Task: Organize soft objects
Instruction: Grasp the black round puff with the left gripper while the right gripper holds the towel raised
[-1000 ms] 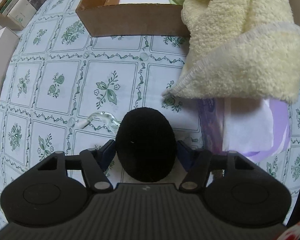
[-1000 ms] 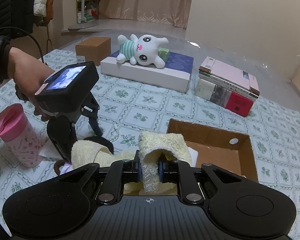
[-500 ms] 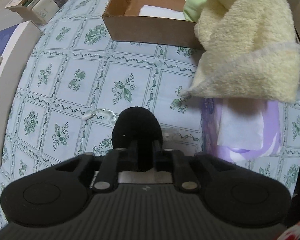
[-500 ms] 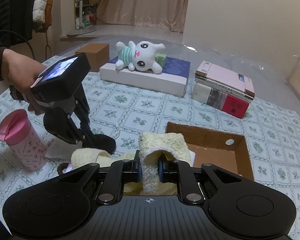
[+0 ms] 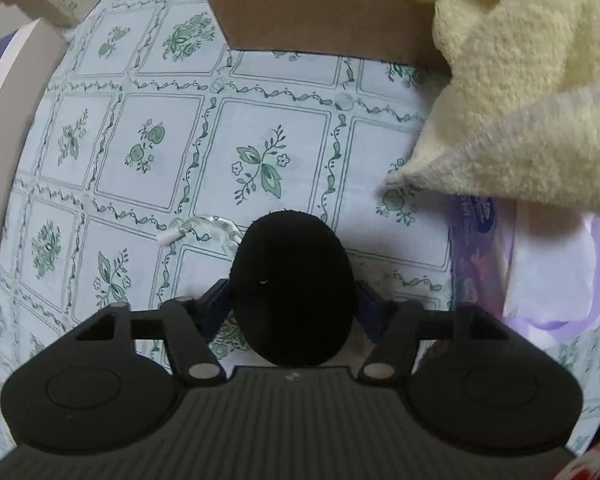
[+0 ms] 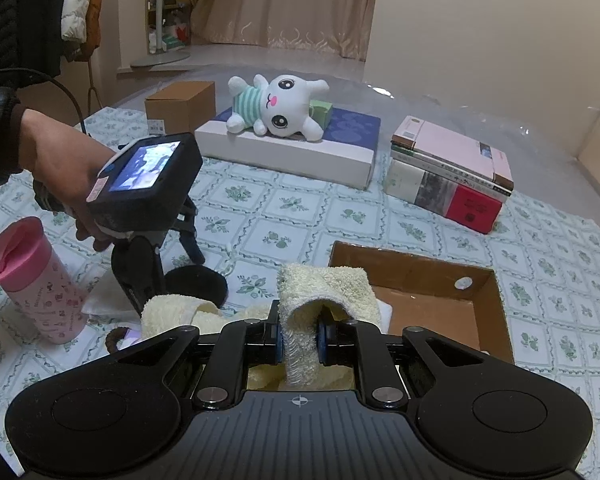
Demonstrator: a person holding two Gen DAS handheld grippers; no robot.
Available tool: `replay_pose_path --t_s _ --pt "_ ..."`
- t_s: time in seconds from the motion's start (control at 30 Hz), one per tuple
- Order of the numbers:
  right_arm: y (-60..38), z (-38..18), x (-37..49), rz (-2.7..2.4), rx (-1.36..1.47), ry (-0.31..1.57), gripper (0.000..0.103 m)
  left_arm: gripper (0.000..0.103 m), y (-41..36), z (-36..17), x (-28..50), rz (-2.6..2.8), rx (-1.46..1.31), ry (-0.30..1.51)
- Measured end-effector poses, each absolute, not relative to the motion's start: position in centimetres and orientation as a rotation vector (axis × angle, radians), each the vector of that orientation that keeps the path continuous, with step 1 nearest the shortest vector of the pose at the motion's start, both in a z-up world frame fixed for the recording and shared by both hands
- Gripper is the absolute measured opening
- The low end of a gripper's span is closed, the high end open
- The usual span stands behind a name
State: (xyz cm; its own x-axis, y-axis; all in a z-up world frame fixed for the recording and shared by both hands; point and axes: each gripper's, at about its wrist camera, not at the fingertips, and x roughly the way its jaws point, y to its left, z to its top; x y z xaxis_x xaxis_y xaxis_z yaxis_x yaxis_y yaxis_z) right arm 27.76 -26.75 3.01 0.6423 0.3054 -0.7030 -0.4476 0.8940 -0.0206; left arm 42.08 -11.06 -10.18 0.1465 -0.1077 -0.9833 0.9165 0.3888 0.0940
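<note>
Towel held over bench, black pad under L gripper

R hand-held gripper [image 6: 299,346] clamped on yellow towel [image 6: 324,292], which drapes at box's 9 o'clock edge. L hand-held gripper [image 5: 292,304] jaws opening w/ black pad [image 5: 294,292] between, on bench [image 5: 148,148]. Cardboard box [image 6: 428,304] holds white sheet. Pink cup [image 6: 36,280] at 9, books [image 6: 452,176] at 1, plush toy [image 6: 280,106] at 12.

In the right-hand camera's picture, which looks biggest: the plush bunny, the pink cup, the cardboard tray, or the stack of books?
1. Cardboard tray
2. Stack of books
3. Plush bunny and pink cup: look alike; the cup is nearer the camera, so unsure.
</note>
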Motion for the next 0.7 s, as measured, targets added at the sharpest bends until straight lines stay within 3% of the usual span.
replay_pose_path --t_s 0.33,0.7 --pt "-26.8 4.6 26.7 0.426 -0.187 0.728 0.015 0.06 -8.9 -4.4 41.3 -0.812 0.758 1.104" --pt "-27.2 10.7 23.6 0.385 -0.207 0.61 0.015 0.06 -8.8 2.4 36.7 -0.705 0.677 1.031"
